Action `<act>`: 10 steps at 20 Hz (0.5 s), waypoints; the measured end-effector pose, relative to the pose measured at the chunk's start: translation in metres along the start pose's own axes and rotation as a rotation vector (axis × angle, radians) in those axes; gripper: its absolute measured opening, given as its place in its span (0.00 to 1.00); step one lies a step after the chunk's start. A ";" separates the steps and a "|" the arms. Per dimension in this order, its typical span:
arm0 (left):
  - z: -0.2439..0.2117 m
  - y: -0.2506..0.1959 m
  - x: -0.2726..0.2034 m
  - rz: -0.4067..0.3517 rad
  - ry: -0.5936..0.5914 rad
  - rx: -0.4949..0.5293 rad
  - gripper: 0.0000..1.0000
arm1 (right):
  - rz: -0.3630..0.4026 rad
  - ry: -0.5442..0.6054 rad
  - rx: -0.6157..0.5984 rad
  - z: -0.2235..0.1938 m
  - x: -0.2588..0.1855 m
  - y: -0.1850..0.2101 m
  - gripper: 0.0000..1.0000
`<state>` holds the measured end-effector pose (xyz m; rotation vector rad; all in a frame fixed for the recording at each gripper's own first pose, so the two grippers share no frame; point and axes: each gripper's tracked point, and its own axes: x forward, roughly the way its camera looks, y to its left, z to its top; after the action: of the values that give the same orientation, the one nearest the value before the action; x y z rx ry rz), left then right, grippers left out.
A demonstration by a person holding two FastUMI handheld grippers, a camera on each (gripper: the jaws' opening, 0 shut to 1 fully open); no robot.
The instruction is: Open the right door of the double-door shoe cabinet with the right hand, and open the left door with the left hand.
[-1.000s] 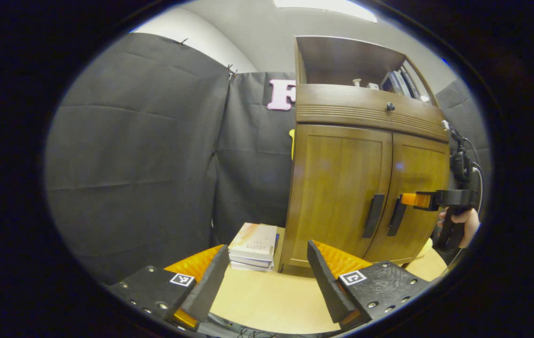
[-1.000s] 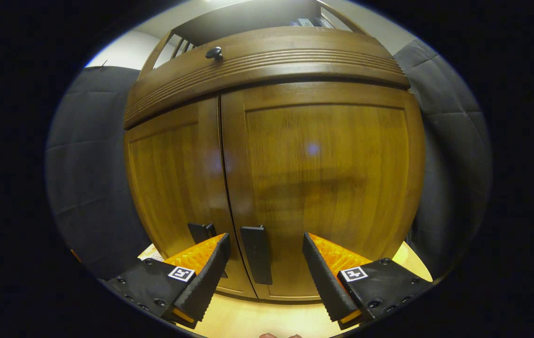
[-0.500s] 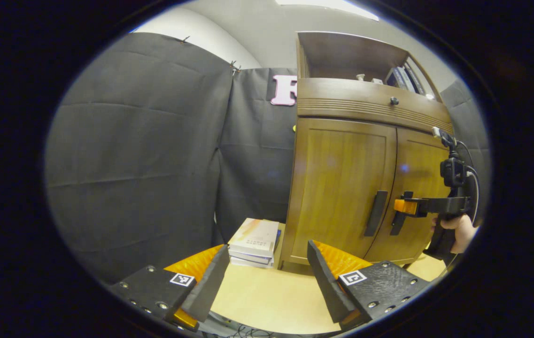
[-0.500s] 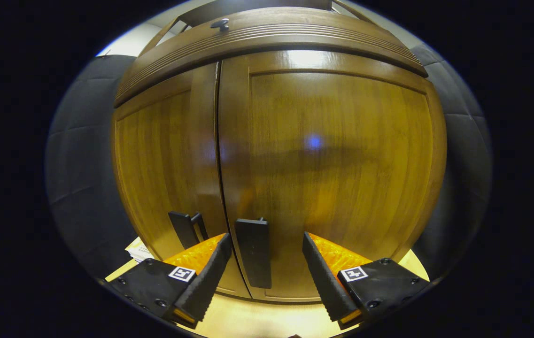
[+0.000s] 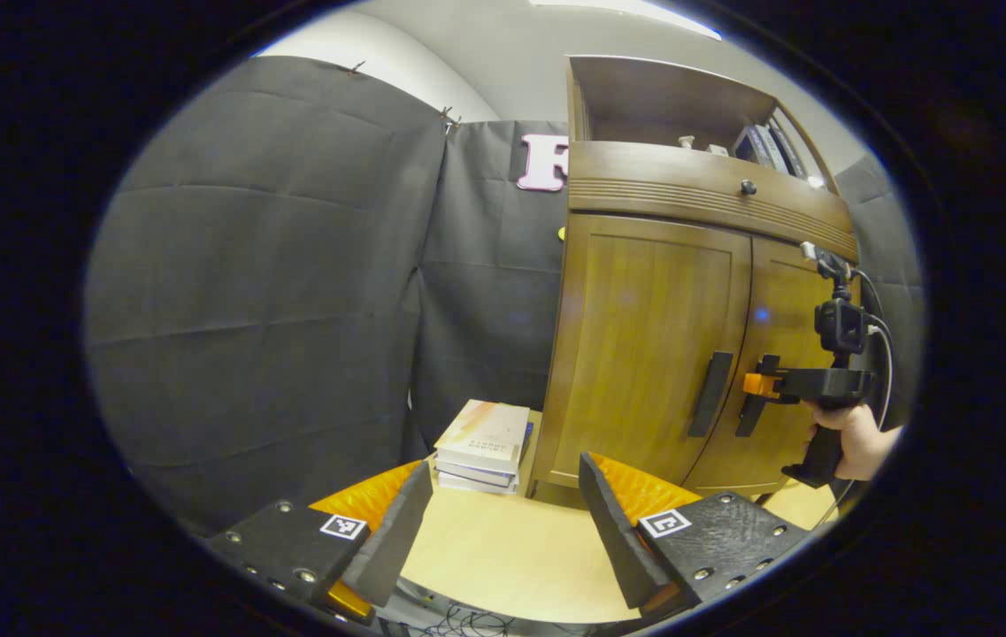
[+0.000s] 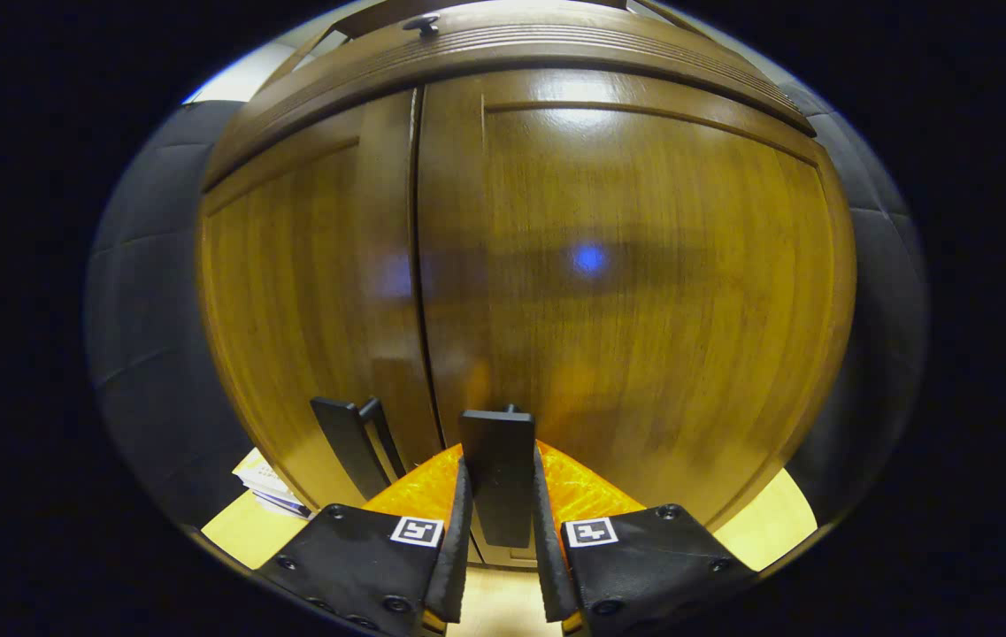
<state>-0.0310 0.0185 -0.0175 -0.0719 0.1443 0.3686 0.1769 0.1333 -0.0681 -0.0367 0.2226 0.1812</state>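
A brown wooden double-door cabinet [image 5: 644,345] stands on a light table, both doors closed. In the right gripper view, my right gripper [image 6: 498,531] is shut on the right door's dark vertical handle [image 6: 497,469], both fingers pressing its sides. The left door's handle [image 6: 345,442] sits just left of the seam. In the left gripper view, the right gripper [image 5: 759,386], held by a hand [image 5: 856,438], meets the right door's handle [image 5: 748,416], beside the left door's handle [image 5: 710,394]. My left gripper [image 5: 503,522] is open over the table, well short of the cabinet.
A stack of books [image 5: 483,435] lies on the table [image 5: 503,566] left of the cabinet's base. An open shelf [image 5: 671,106] on top holds books and small items. A drawer front with a small knob [image 5: 748,187] runs above the doors. Black cloth walls stand behind.
My right gripper moved in and closed its fingers on the right door's handle. The left gripper drifted slightly, staying open. Both doors stay closed.
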 end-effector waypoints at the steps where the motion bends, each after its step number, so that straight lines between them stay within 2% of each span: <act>1: 0.001 -0.001 -0.001 -0.005 -0.008 0.003 0.96 | -0.004 0.009 -0.003 -0.002 0.002 0.000 0.35; 5: 0.003 0.001 -0.004 -0.014 -0.024 0.045 0.96 | 0.011 0.020 -0.010 -0.005 0.005 0.000 0.31; 6: 0.004 0.000 -0.005 -0.022 -0.025 0.050 0.96 | 0.021 0.020 -0.017 -0.004 0.003 0.000 0.26; 10: 0.001 -0.004 -0.008 -0.059 -0.020 0.041 0.96 | 0.033 0.030 -0.011 -0.002 -0.001 0.001 0.25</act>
<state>-0.0369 0.0115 -0.0153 -0.0320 0.1292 0.3077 0.1753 0.1338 -0.0694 -0.0466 0.2523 0.2145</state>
